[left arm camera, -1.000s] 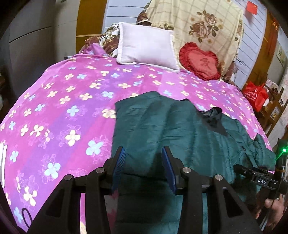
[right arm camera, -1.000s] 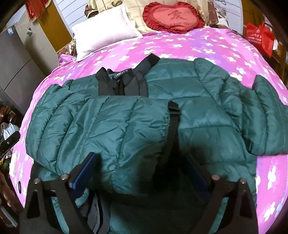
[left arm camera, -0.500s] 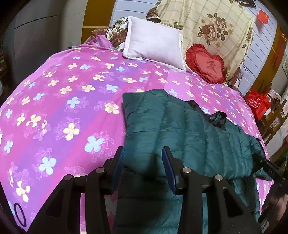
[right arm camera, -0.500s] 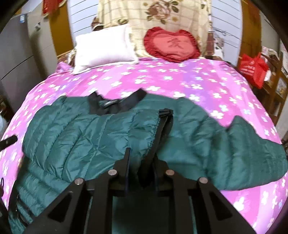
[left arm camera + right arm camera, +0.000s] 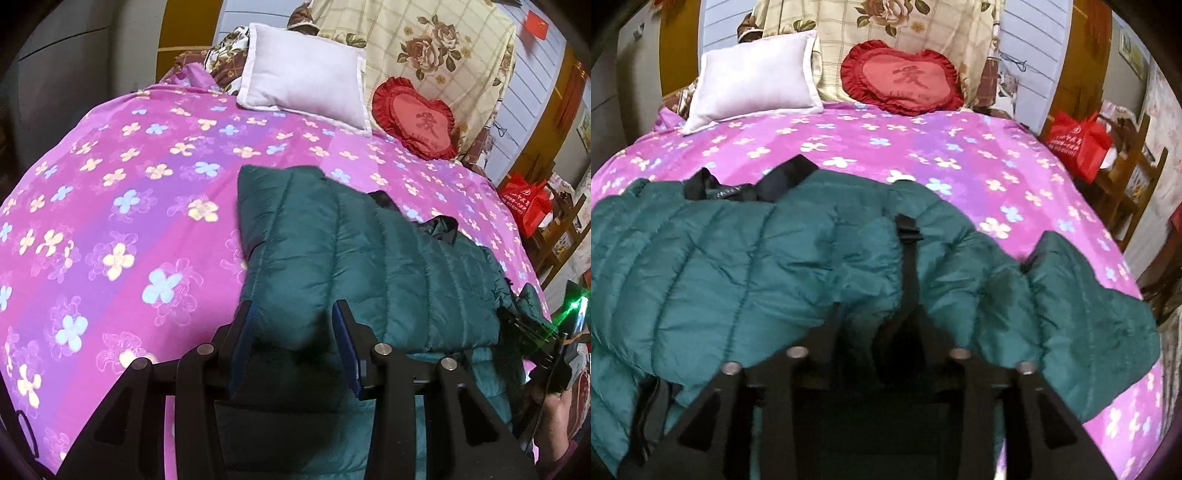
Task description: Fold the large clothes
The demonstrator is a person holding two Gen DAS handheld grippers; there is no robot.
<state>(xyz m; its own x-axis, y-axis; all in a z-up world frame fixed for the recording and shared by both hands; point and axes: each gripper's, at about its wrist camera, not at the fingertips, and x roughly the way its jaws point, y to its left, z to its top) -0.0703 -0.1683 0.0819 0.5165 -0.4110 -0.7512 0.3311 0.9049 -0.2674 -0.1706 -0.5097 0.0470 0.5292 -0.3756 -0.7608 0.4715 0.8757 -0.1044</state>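
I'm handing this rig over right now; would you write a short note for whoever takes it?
Left gripper: closed on a fold of the green jacket at its near edge.
Right gripper: jaws have just been opening; the jacket's black front edge is between them, grip unclear in the blur.
Jacket lies across the pink bed cover, collar toward the pillows.
Done: one side appears folded over the front.
Left: the outstretched sleeve, then the final folds.
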